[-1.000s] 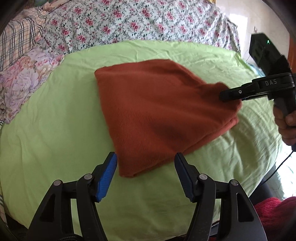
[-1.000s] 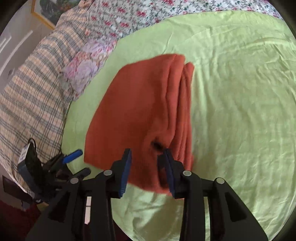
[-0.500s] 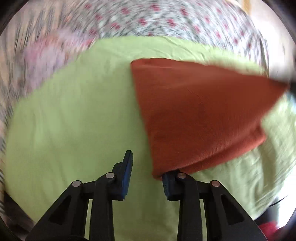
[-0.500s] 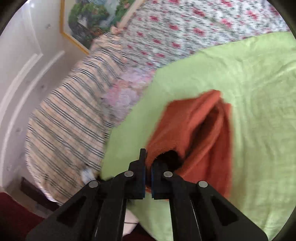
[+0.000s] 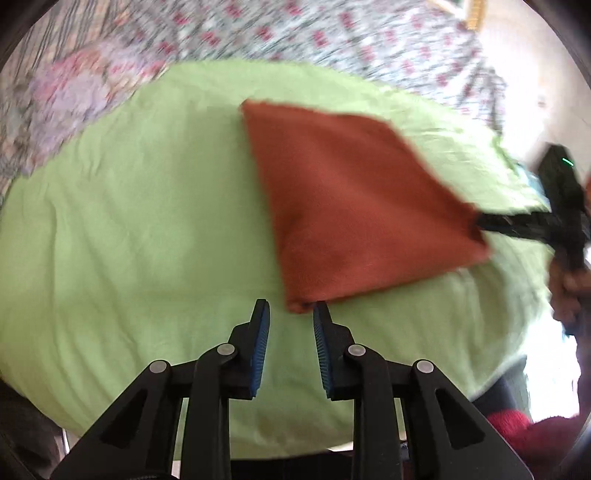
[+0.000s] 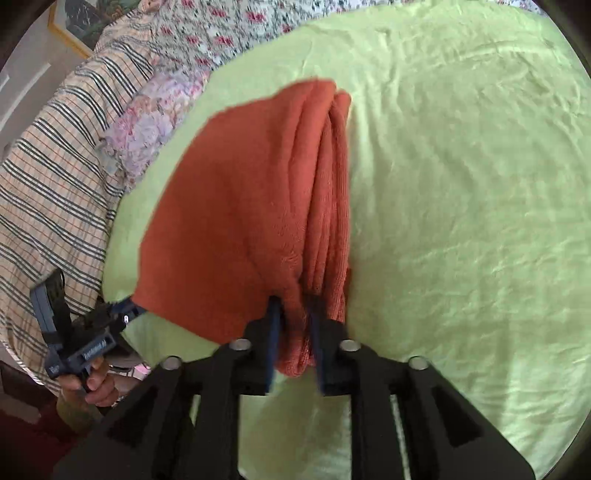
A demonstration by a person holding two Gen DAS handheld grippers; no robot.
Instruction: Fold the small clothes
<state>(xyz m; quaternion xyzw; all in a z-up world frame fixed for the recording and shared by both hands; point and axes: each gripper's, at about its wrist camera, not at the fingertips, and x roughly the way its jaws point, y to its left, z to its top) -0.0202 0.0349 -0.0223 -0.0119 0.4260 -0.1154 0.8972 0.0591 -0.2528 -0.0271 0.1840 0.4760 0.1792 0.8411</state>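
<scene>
Right gripper (image 6: 291,317) — on rust cloth (image 6: 240,206)

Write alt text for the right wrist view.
The right gripper has its jaws clamped on the bunched edge of a folded rust-orange cloth on a lime-green sheet. The left gripper sits at the cloth's near left corner.

This is a home bedroom. A wrinkled light-green sheet (image 6: 461,184) covers a bed and fills most of both views. At its far edge lie a rose-patterned floral cover (image 5: 332,40), a pale purple flowered pillow (image 6: 147,125) and a plaid striped blanket (image 6: 51,155). On the far left, a gold-framed picture (image 6: 74,26) hangs on a pale wall.
</scene>
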